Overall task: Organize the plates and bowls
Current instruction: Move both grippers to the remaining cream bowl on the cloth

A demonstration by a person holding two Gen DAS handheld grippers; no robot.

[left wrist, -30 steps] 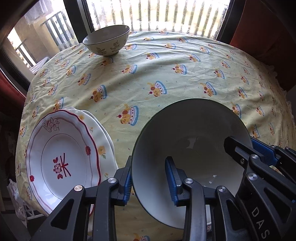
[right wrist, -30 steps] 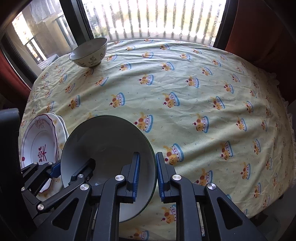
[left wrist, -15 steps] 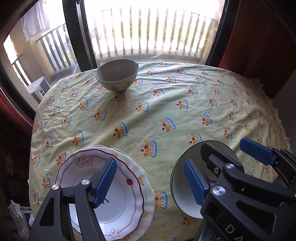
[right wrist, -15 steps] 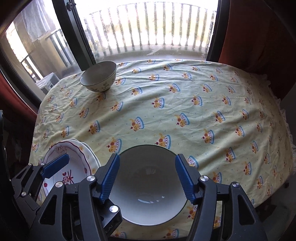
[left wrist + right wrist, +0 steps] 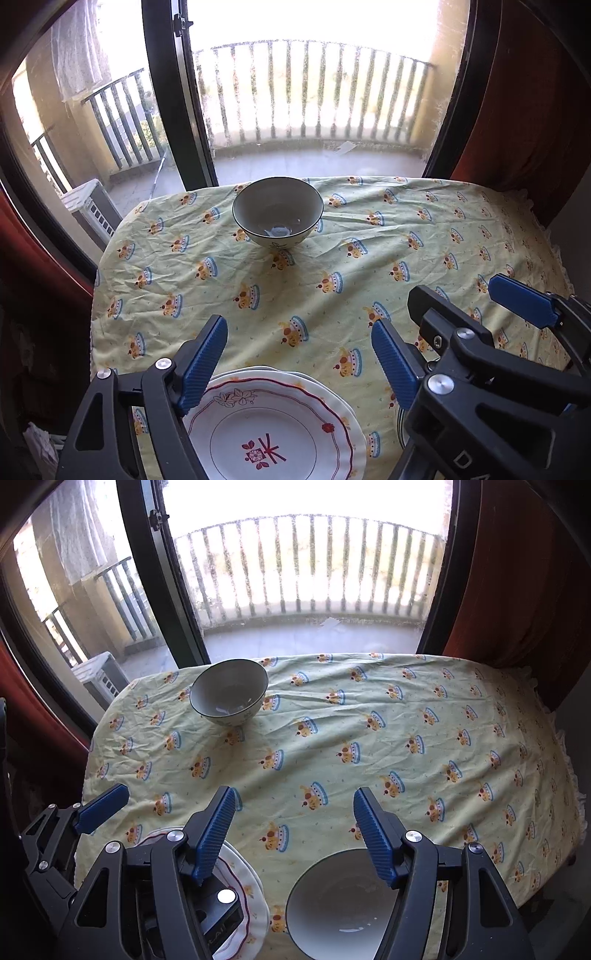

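Bowls (image 5: 229, 692): two; plate stack (image 5: 273, 428): one.

Left gripper (image 5: 298, 350): black plastic frame, silver screws, white lettering partly visible.
Right gripper (image 5: 294, 825): same black build.
Fingers (image 5: 205, 360): ribbed blue pads.

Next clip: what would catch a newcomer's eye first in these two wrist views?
Probably the pale yellow tablecloth with crown prints covering the whole table, with a lone cream ceramic bowl at its far edge by the bright balcony window. Near the camera lie a white red-rimmed plate stack and a large white bowl. The left tool and right tool hang above them, jaws opening, nothing between them.
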